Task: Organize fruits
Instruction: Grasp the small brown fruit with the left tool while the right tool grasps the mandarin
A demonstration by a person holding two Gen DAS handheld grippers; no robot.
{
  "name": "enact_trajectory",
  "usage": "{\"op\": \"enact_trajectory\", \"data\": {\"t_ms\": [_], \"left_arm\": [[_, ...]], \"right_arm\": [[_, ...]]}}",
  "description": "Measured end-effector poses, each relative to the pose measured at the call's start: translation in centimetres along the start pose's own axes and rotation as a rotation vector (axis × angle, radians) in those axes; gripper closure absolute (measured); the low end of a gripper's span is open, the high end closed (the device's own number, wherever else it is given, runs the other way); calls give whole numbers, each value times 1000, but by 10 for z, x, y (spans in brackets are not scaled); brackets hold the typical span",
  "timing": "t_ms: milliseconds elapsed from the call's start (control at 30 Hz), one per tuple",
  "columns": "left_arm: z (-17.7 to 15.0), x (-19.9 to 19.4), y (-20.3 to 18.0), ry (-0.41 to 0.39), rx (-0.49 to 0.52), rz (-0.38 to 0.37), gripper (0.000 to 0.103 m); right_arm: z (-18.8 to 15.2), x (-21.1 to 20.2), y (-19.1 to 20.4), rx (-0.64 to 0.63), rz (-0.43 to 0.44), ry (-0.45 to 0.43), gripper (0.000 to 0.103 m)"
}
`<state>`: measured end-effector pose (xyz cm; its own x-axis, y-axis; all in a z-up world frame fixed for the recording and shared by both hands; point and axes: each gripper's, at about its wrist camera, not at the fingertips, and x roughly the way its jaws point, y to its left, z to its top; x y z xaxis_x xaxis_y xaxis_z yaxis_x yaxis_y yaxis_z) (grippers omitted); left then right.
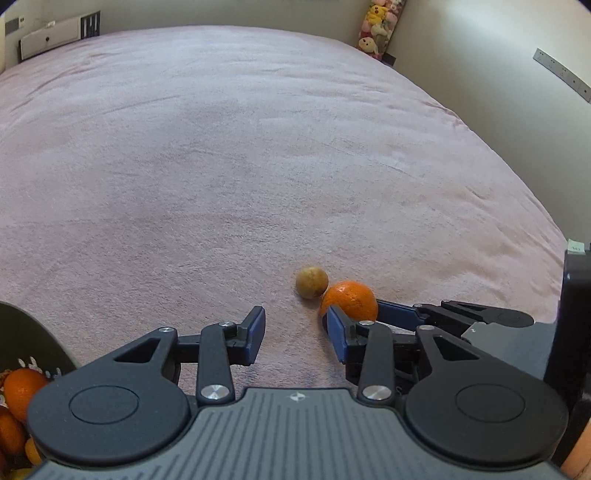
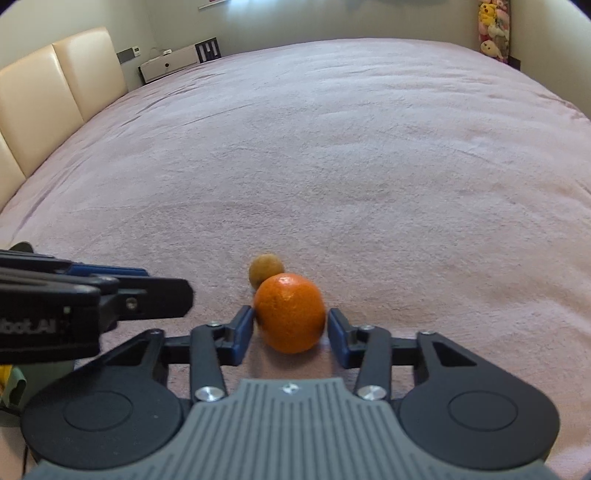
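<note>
An orange (image 2: 289,312) lies on the pink bedspread between the two fingers of my right gripper (image 2: 290,325). The jaws stand open around it, with the pads close to or just touching its sides. A small brownish round fruit (image 2: 266,270) sits right behind the orange, touching it. In the left wrist view the orange (image 1: 349,300) and the brown fruit (image 1: 311,282) lie ahead to the right. My left gripper (image 1: 295,332) is open and empty, just left of the orange. The right gripper's fingers (image 1: 395,314) reach in from the right.
A dark bowl (image 1: 33,332) holding oranges (image 1: 22,387) sits at the lower left of the left wrist view. The pink bedspread (image 2: 332,166) stretches far ahead. A cream headboard (image 2: 44,96) is at the left, plush toys (image 2: 493,29) in the far corner.
</note>
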<state>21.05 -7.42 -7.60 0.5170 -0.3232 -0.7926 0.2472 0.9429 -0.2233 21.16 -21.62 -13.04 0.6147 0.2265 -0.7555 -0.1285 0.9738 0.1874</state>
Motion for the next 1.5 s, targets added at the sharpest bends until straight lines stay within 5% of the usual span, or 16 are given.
{"op": "enact_trajectory", "data": {"t_ms": [300,500,1167,1500], "left_arm": [[12,21,1,-10,-76,-24,60],[16,45,-10,12,-36,3,60],[22,73,-13,50,-58,2,72],[21,44,-6,10,-102,24,73]], "right_arm": [[8,-18,-8,16,-139,-88,65],[7,-13,-19,52,-183,-52,65],[8,-11,-22,80,-174,-50,65],[14,-17,-12,75,-151,-68,65]]}}
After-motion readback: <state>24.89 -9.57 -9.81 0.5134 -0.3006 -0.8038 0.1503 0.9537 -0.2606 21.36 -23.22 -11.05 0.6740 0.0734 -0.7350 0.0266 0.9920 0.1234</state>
